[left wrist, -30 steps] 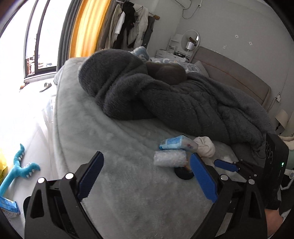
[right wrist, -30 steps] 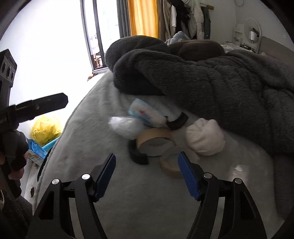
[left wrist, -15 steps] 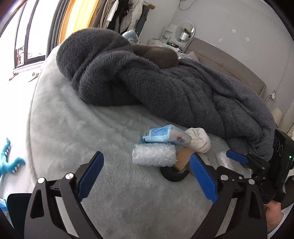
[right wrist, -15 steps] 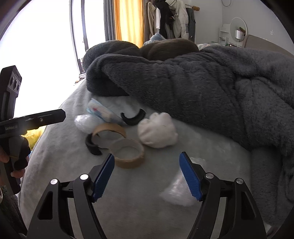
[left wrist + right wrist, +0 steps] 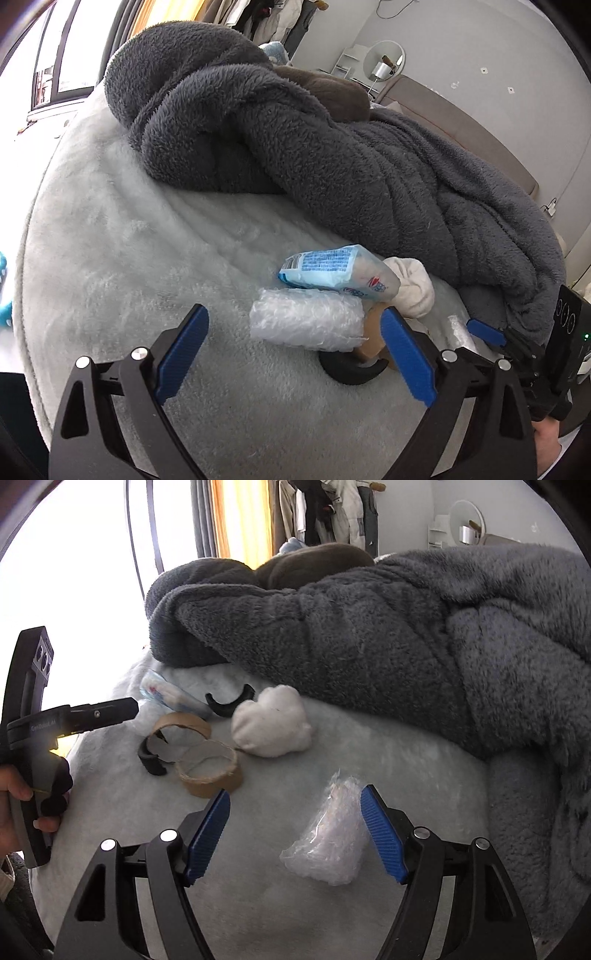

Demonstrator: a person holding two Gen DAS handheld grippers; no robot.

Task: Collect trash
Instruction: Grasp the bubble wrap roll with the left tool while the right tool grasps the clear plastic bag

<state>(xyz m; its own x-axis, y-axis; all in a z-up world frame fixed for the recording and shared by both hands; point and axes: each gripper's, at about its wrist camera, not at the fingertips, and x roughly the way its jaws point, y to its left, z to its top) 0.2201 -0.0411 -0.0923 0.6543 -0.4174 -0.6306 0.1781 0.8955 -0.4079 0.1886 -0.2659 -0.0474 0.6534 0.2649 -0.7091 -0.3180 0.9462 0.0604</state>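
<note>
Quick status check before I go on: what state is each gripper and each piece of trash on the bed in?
Left gripper: open, empty.
Right gripper: open, empty, around the clear plastic wrap.
Clear plastic wrap: crumpled, lying on bed.
Bubble wrap roll: rolled, lying.
Blue packet: resting on the bubble wrap roll.
Cardboard tape rings: empty, one torn.
White wad: balled up.

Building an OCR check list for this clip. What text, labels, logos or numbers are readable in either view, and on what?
Blue and white wrapper: blue printed block and a red and blue logo, too blurred to read.
Left gripper, seen from the right wrist view: pale lettering on its side arm, too small and blurred to read.
Right gripper body, seen from the left wrist view: round white symbols and a green light, no words.
Nothing else carries text.
</note>
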